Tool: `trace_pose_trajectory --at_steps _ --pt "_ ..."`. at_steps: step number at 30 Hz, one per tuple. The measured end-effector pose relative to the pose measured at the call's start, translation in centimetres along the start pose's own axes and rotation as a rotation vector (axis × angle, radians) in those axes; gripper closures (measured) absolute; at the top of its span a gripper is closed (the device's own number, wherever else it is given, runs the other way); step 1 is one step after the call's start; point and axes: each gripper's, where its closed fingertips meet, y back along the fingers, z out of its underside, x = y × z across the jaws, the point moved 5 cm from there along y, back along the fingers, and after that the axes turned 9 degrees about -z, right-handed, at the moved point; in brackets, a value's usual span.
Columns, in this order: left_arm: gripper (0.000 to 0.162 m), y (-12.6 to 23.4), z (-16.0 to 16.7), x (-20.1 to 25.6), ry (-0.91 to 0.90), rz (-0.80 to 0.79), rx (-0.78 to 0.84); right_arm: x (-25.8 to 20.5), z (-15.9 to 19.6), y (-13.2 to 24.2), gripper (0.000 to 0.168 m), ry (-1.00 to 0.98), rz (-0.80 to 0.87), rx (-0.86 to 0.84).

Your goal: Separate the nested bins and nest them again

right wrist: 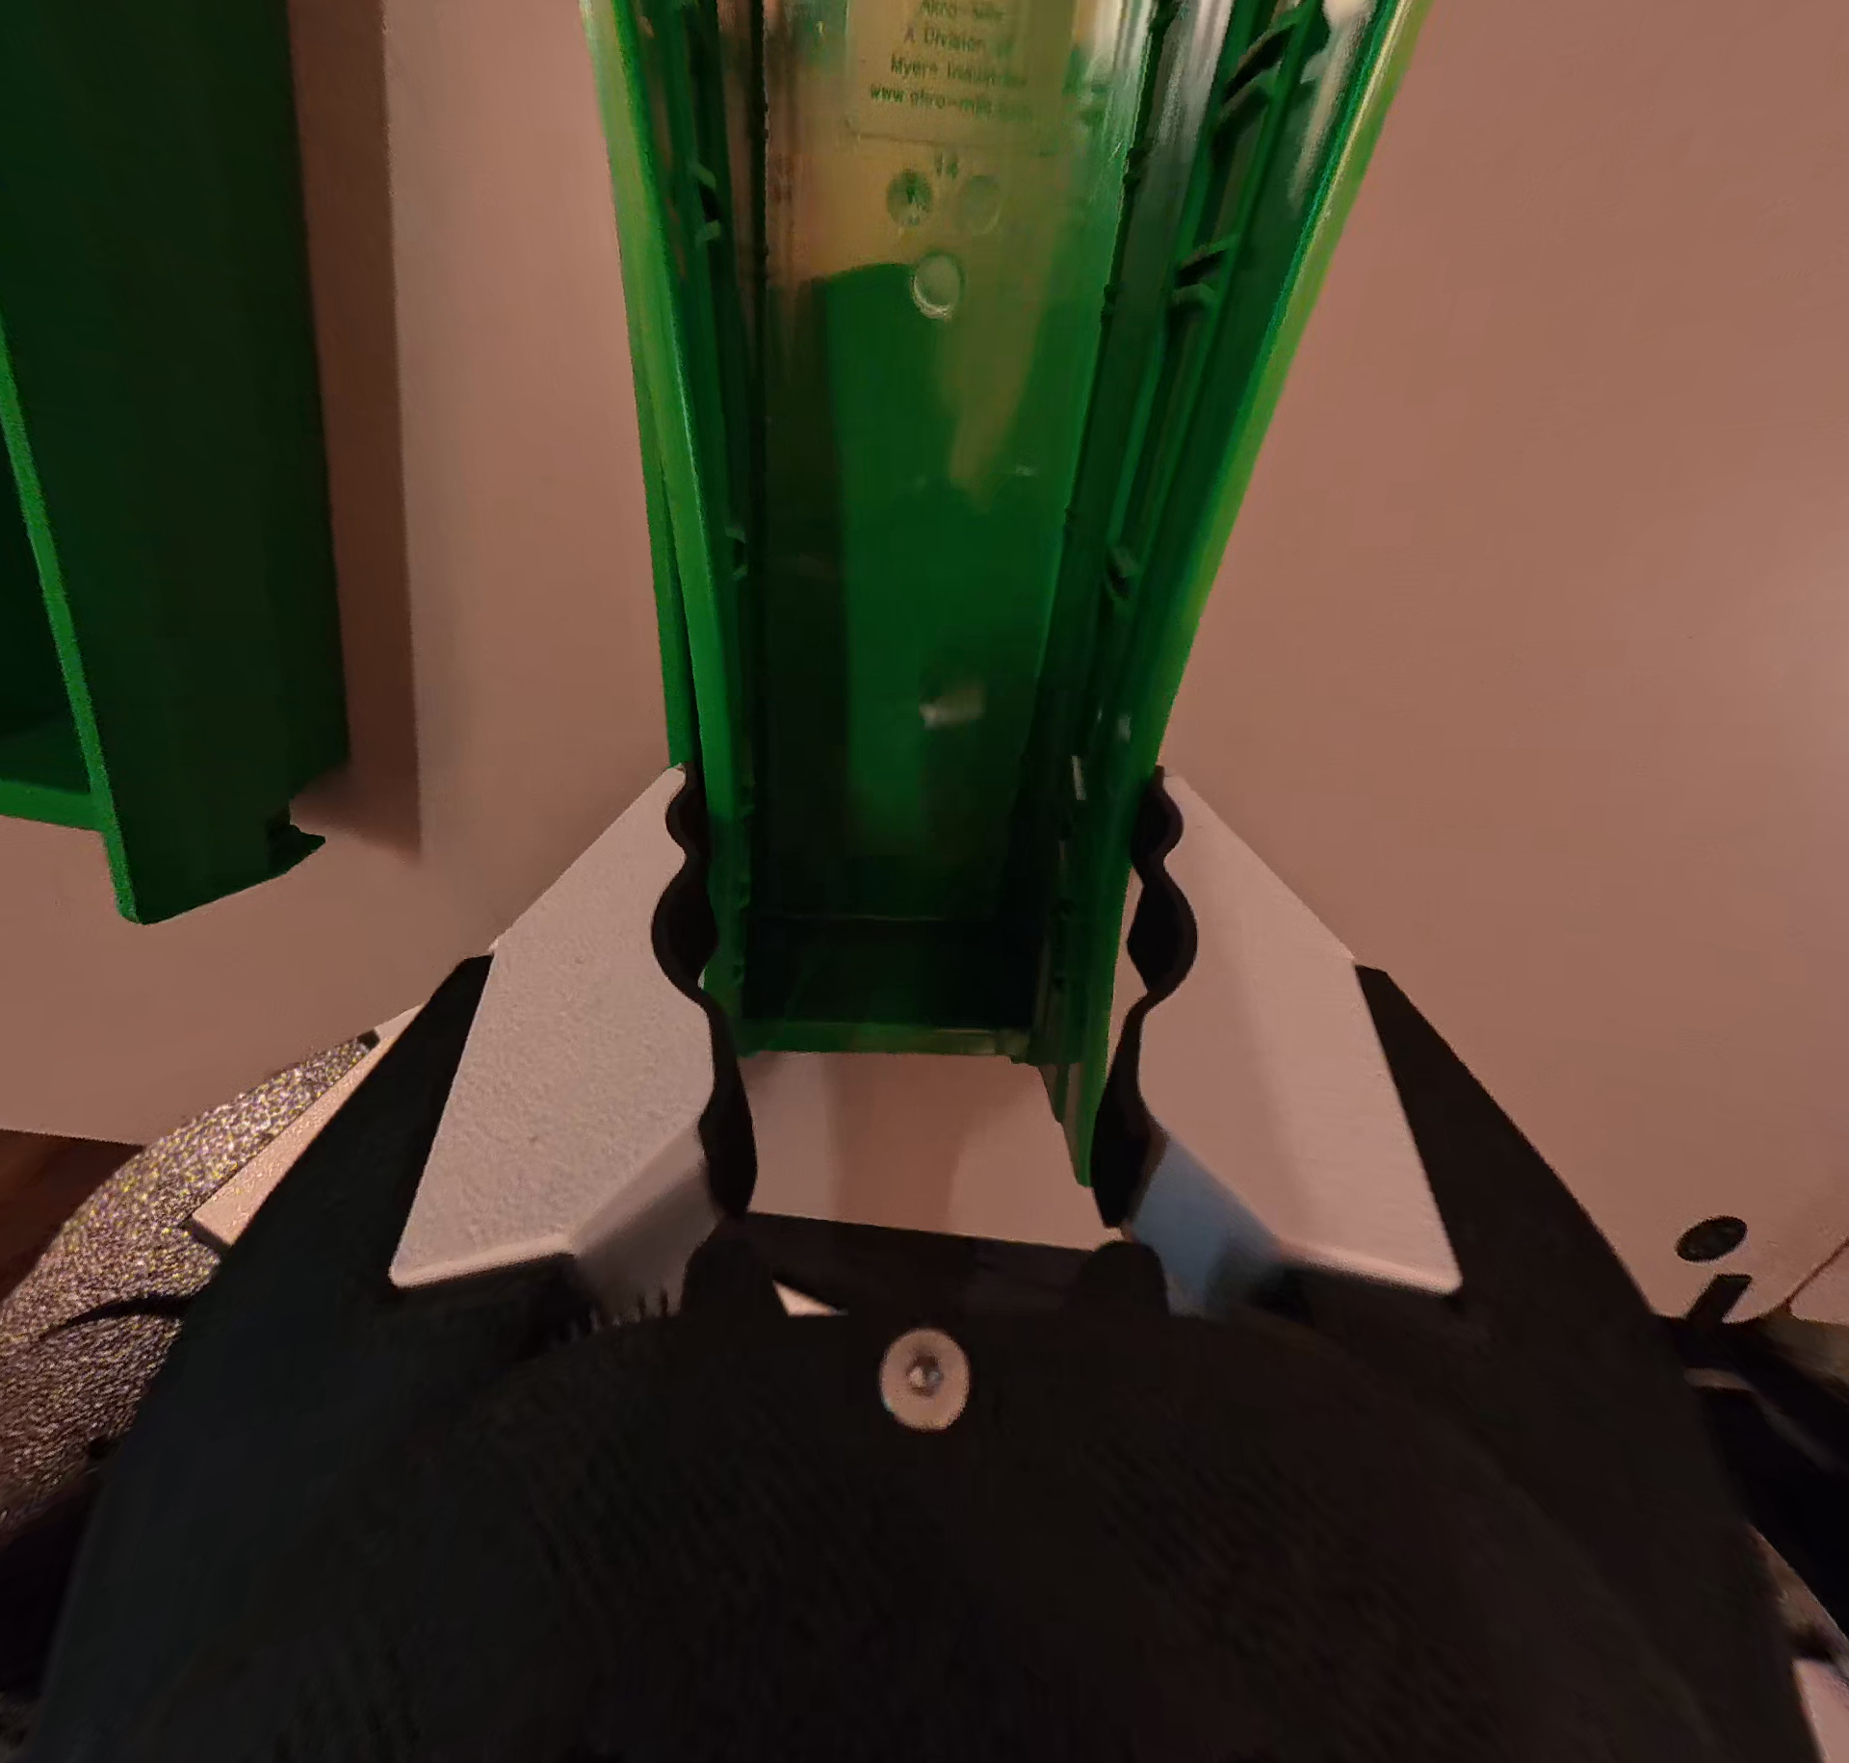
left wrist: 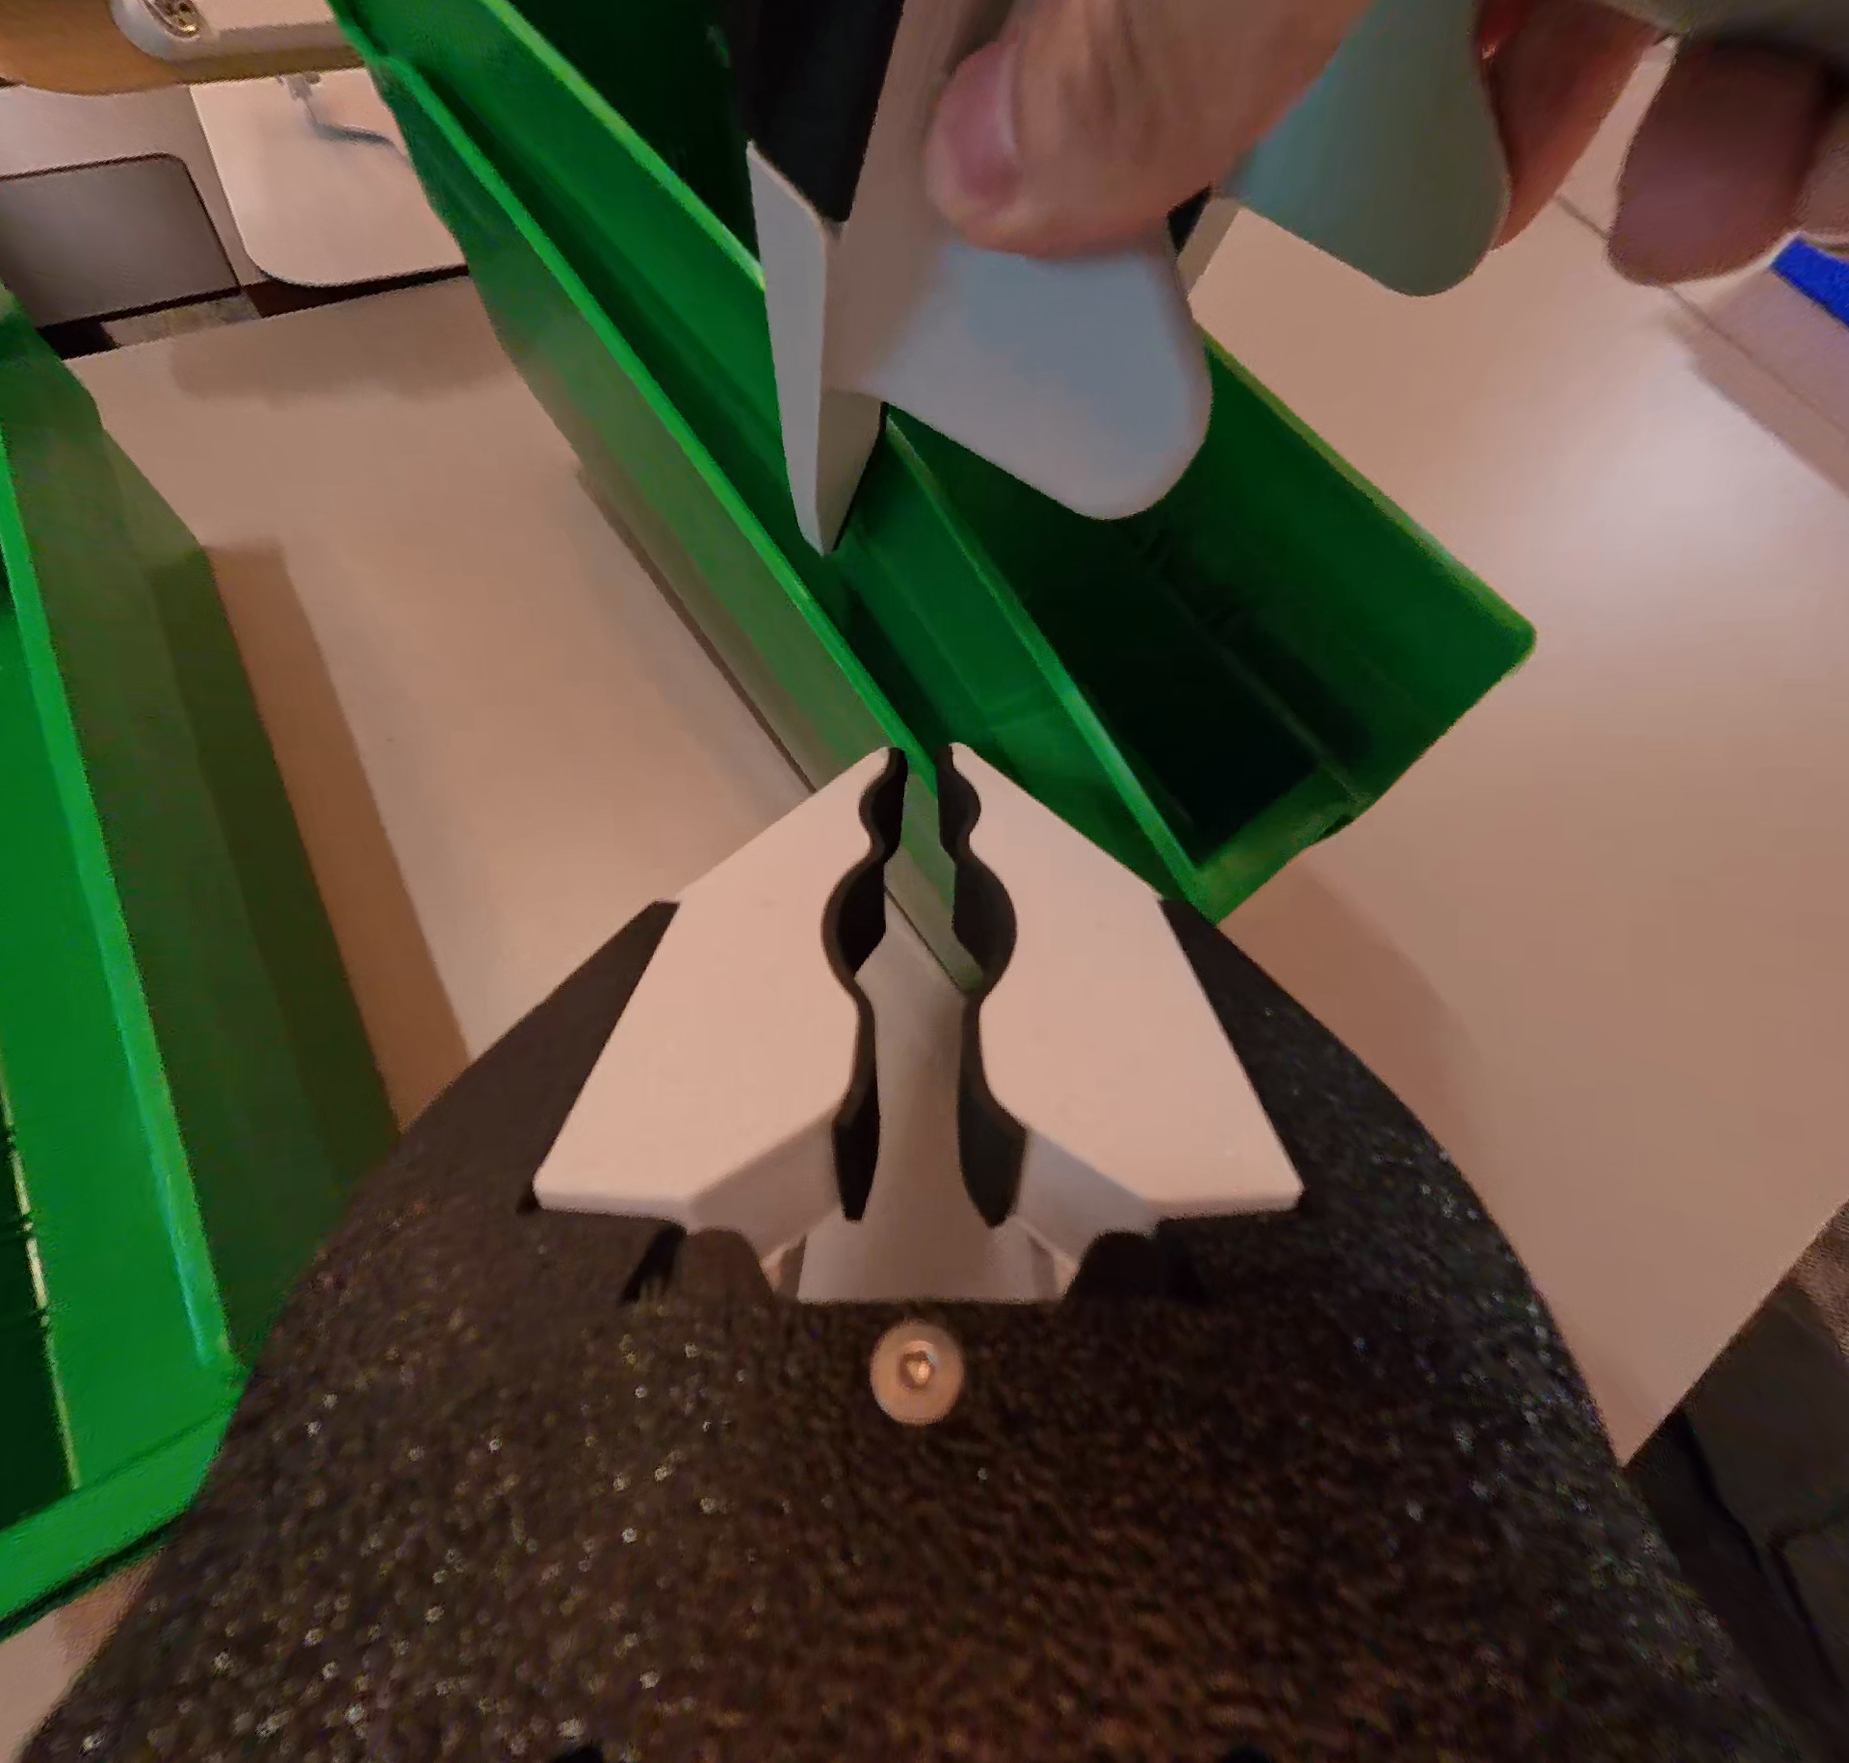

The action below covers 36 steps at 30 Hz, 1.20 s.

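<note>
Counting green bins: held stack (right wrist: 900,515) seemingly two | loose bin (right wrist: 150,414) one

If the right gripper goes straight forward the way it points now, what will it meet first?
The right gripper already straddles the green bin, its fingers outside both side walls. Going straight on, it would likely slide further along those walls; beyond that, depth is unclear.

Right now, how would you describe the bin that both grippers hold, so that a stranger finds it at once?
Look at the pale table. Two green bins are there: one lies apart at the left, the other is tilted up. The tilted bin is the one, with the left gripper shut on its side wall and the right gripper spanning its width.
</note>
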Motion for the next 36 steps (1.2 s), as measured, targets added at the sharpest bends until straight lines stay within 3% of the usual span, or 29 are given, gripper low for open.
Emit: trace_pose_trajectory --at_steps 5,9,12,13,17,18,21,26,36 --pt "0.156 1.1 -0.1 0.3 0.044 0.065 0.07 0.1 0.2 0.1 0.08 -0.01 -0.003 -0.02" --pt "0.156 0.5 0.7 0.0 -0.039 -0.022 0.013 -0.3 0.3 -0.5 0.081 -0.02 -0.019 -0.032" --pt "0.155 0.6 0.7 -0.4 -0.035 -0.056 0.093 -0.6 -0.2 -0.2 0.08 -0.011 -0.032 -0.011" --pt "0.15 0.9 0.5 -0.6 -0.021 -0.068 0.137 -0.6 -0.4 0.0 0.079 -0.008 -0.037 -0.008" --pt "0.099 3.1 0.8 -2.5 0.057 -0.188 0.323 -1.0 -0.9 0.8 0.078 -0.005 -0.027 0.028" --pt "0.096 3.8 1.2 -3.0 0.077 -0.22 0.36 -1.0 -1.2 0.9 0.078 -0.009 -0.021 0.048" --pt "0.096 5.5 3.1 -4.0 0.102 -0.271 0.419 -1.1 -1.3 0.9 0.078 -0.022 -0.012 0.066" --pt "0.097 5.6 6.6 -4.2 0.107 -0.213 0.339 -0.7 -0.8 -0.3 0.078 -0.076 -0.012 0.07" --pt "0.098 5.9 6.9 -3.7 0.064 -0.134 0.286 -0.3 -0.8 -0.9 0.08 -0.131 -0.036 0.132"
